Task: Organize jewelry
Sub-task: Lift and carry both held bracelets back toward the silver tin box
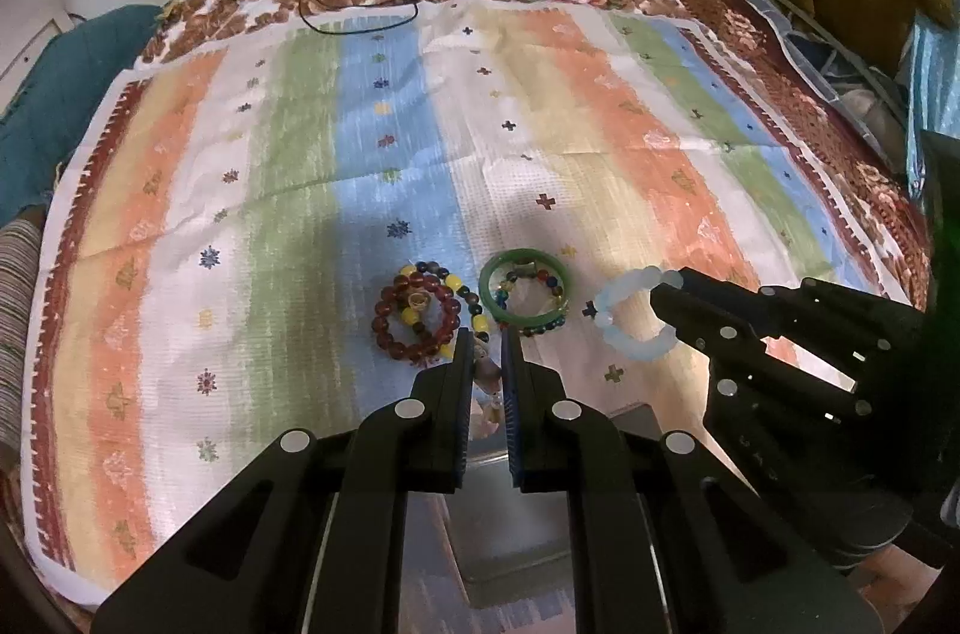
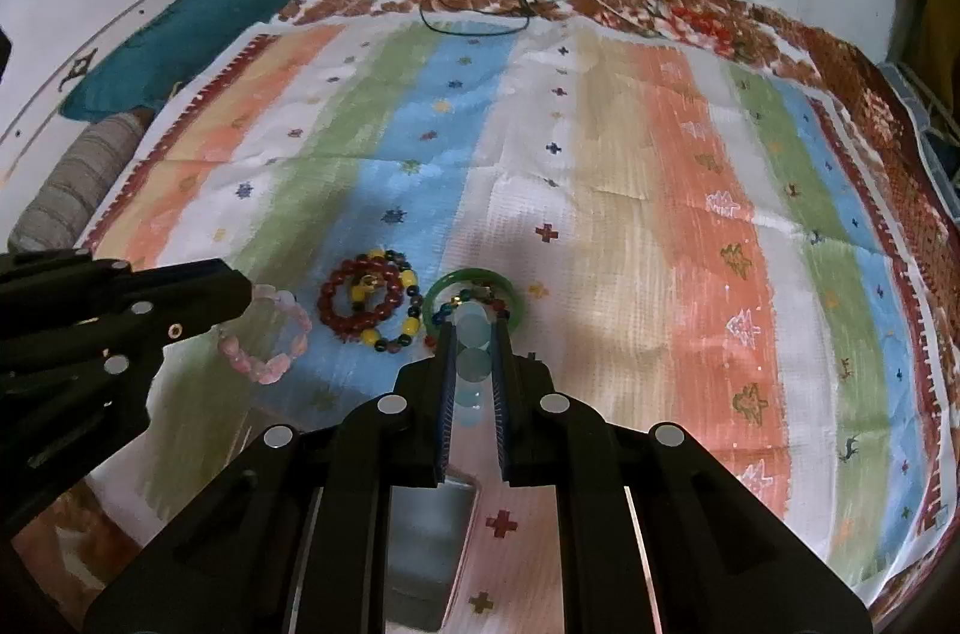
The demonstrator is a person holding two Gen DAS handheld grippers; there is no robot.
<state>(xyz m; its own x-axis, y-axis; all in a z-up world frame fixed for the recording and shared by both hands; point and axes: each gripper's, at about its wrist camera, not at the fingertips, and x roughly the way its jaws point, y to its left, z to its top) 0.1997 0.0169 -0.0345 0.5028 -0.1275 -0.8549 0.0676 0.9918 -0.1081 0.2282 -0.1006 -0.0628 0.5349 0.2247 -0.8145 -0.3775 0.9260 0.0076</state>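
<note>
**Both tongs loaded, bracelets lifted off the cloth**

The left gripper [image 1: 486,340] is closed narrow on a pink stone bracelet [image 2: 270,340], which hangs from its tips; the right gripper [image 2: 474,334] is likewise pinched on a pale blue bead bracelet [image 1: 636,316] (the beads stack up between its fingers in its own view). Just ahead of both sets of tips, on the striped cloth [image 1: 288,142], lie the rest: a dark red bead bracelet [image 1: 414,316] with a multicolour bead strand [image 1: 465,292] looped around it, ahead-left of the left tips, and a green bangle [image 1: 525,289] ringing another beaded piece, directly beyond the right tips. A shiny metal tray [image 1: 498,526] sits below and behind the grippers, probably the destination.

The risks look plain. Each grip catches only a few round beads, so a bracelet may roll out or swing free during transport. The two grippers work close together, so a crossing move could knock them or tangle the dangling loops. A low pass could also snag the bangle.
</note>
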